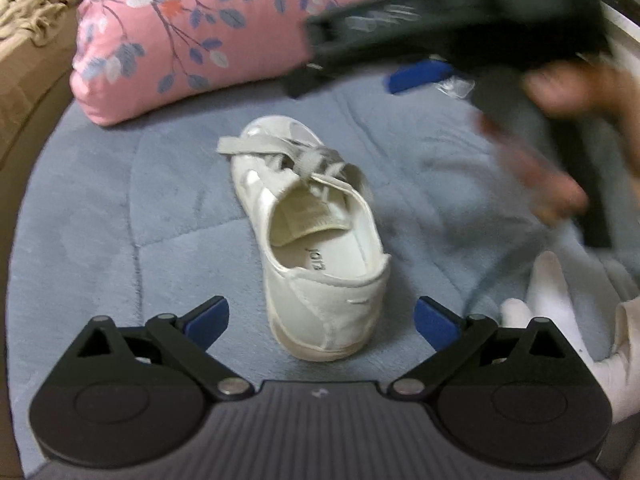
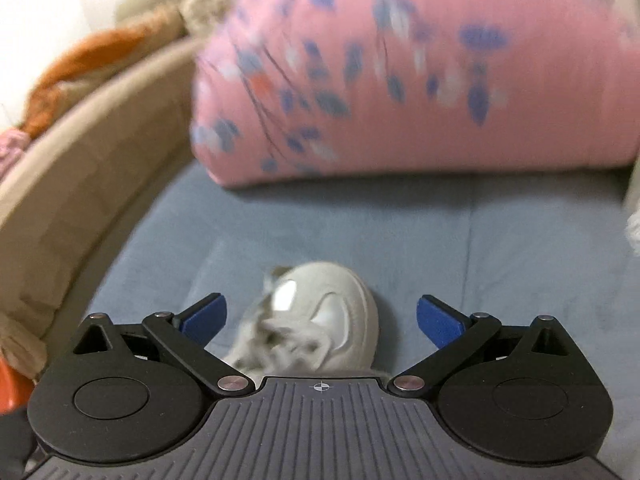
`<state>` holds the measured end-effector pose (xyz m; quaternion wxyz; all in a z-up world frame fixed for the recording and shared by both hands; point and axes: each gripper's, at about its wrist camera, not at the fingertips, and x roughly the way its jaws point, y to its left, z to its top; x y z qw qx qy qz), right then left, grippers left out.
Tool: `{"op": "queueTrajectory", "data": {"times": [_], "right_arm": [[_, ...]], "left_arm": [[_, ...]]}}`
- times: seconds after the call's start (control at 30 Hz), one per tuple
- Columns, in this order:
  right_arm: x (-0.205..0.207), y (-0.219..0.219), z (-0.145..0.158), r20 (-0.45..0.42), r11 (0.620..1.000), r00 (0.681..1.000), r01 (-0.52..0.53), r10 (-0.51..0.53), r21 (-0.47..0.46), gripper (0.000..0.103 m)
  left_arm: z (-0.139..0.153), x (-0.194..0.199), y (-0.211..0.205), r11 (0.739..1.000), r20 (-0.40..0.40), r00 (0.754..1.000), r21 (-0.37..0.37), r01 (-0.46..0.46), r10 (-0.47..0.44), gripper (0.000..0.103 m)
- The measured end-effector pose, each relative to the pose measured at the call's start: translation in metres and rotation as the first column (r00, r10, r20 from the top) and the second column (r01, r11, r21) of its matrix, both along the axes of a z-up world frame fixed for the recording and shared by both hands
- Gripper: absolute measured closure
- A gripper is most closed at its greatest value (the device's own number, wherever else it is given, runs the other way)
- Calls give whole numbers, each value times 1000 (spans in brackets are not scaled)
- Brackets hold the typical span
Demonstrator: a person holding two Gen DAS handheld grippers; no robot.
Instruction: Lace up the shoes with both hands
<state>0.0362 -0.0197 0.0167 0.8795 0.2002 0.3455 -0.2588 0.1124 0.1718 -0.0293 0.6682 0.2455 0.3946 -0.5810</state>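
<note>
A white canvas shoe [image 1: 316,236] lies on a blue blanket [image 1: 120,220], heel toward me and toe away. Its grey-white laces [image 1: 276,152] sit loosely crossed over the tongue, one end trailing left. My left gripper [image 1: 322,320] is open just behind the heel, one blue pad on each side, holding nothing. In the right wrist view the shoe's toe [image 2: 332,304] shows blurred between the fingers of my right gripper [image 2: 322,320], which is open above it. The right gripper's black body [image 1: 460,28] and a hand [image 1: 568,128] on it appear blurred at the upper right of the left wrist view.
A pink floral pillow [image 1: 208,28] lies on the blanket beyond the shoe. A beige padded edge [image 2: 80,152] runs along the left. A white sleeve or cloth [image 1: 560,312] sits at the right near my left gripper. An orange cloth [image 2: 92,60] lies past the padded edge.
</note>
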Motion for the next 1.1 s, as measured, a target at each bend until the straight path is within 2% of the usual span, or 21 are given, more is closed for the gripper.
{"op": "queueTrajectory", "data": {"times": [0.03, 0.07, 0.1, 0.13, 0.17, 0.2, 0.3, 0.33, 0.4, 0.47, 0.57, 0.7, 0.8, 0.9, 1.0, 1.1], "right_arm": [[-6, 13, 2, 3, 1000, 1000, -6, 6, -16, 0], [-11, 26, 4, 6, 999, 1000, -11, 12, -31, 6], [-17, 39, 6, 9, 999, 1000, -17, 17, -46, 20], [-16, 49, 4, -16, 998, 1000, -8, 7, -62, 74], [-15, 56, 0, -47, 998, 999, 17, -20, -58, 97], [-16, 61, -5, -54, 998, 997, 54, -55, -25, 94], [-18, 67, -24, -15, 985, 996, 93, -91, 146, 94], [-15, 71, -29, -26, 984, 997, 82, -78, 160, 94], [-8, 77, -33, -58, 989, 995, 82, -75, 122, 94], [-8, 79, -31, -70, 987, 989, 134, -128, 84, 88], [-8, 72, -33, -48, 979, 986, 163, -158, 125, 78], [-10, 64, -36, -10, 953, 970, 240, -243, 185, 79], [-10, 62, -40, 3, 944, 965, 257, -263, 210, 80], [-6, 63, -43, 15, 944, 965, 253, -262, 212, 82], [-2, 69, -41, 9, 952, 969, 239, -245, 189, 81], [-1, 72, -36, -39, 968, 978, 207, -203, 140, 69]], "left_arm": [[-1, 0, 0, 1000, 12, 1000, 8, -13, 13, 7], [-2, 1, 0, 999, 17, 1000, 24, -24, 24, 8], [-4, 2, 0, 999, 11, 999, 40, -31, 31, 9], [-7, 4, -1, 998, 1, 999, 55, -37, 37, 9], [-11, 6, -1, 997, -12, 999, 70, -41, 42, 9], [-14, 7, -2, 996, -23, 999, 80, -43, 45, 8], [-18, 4, 0, 995, -41, 999, 97, -24, 28, 7], [-17, 2, 2, 995, -43, 999, 95, -13, 17, 6], [-17, 0, 1, 996, -36, 999, 90, -1, 5, 6], [-19, 3, -2, 996, -27, 1000, 93, -12, 15, 6], [-22, 11, -5, 993, -49, 997, 104, -49, 55, 6], [-20, 18, -3, 990, -62, 993, 106, -91, 98, 6], [-20, 23, -1, 988, -76, 991, 119, -96, 105, 6], [-17, 23, 0, 990, -55, 996, 120, -68, 75, 8], [-8, 22, 5, 995, -10, 1000, 95, -5, 6, 8], [1, 19, 9, 998, 3, 999, 32, 45, -45, 6]]}}
